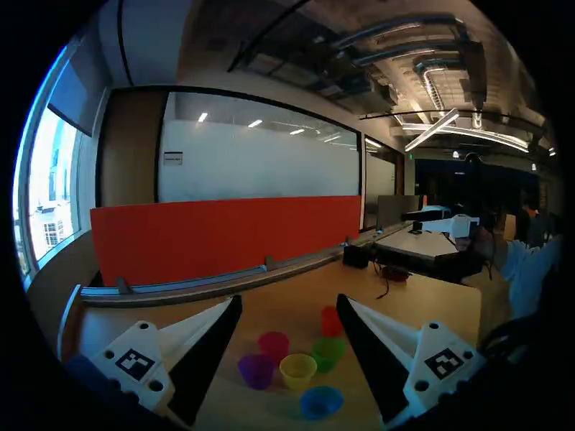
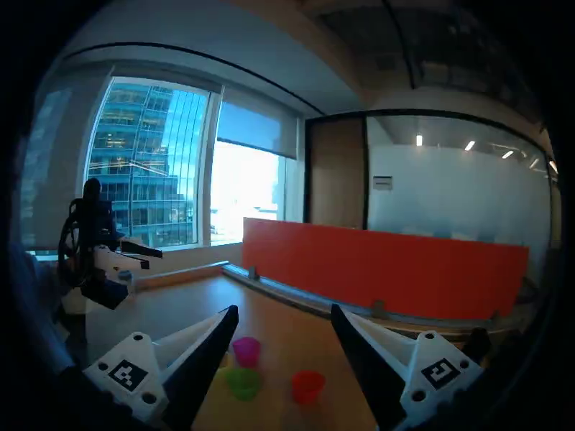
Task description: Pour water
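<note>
Bench (image 1: 424, 302) is carrying six small cups, one of each colour, sitting close together ahead of the spread fingers of the left hand-held gripper (image 1: 287, 298), which is holding nothing: purple cup (image 1: 256, 371), magenta cup (image 1: 274, 345), yellow cup (image 1: 297, 370), blue cup (image 1: 321, 402), green cup (image 1: 328, 352), red cup (image 1: 331, 321). Right hand-held gripper (image 2: 284, 309) is likewise gaping wide and empty, facing the same cluster. They are looking like thin, light plastic, likely tipping or sliding easily, so pinching one across its wall just below the rim is seeming the safest hold

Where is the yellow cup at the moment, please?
In the left gripper view, the yellow cup stands on the table between the purple cup and the green cup.
</note>
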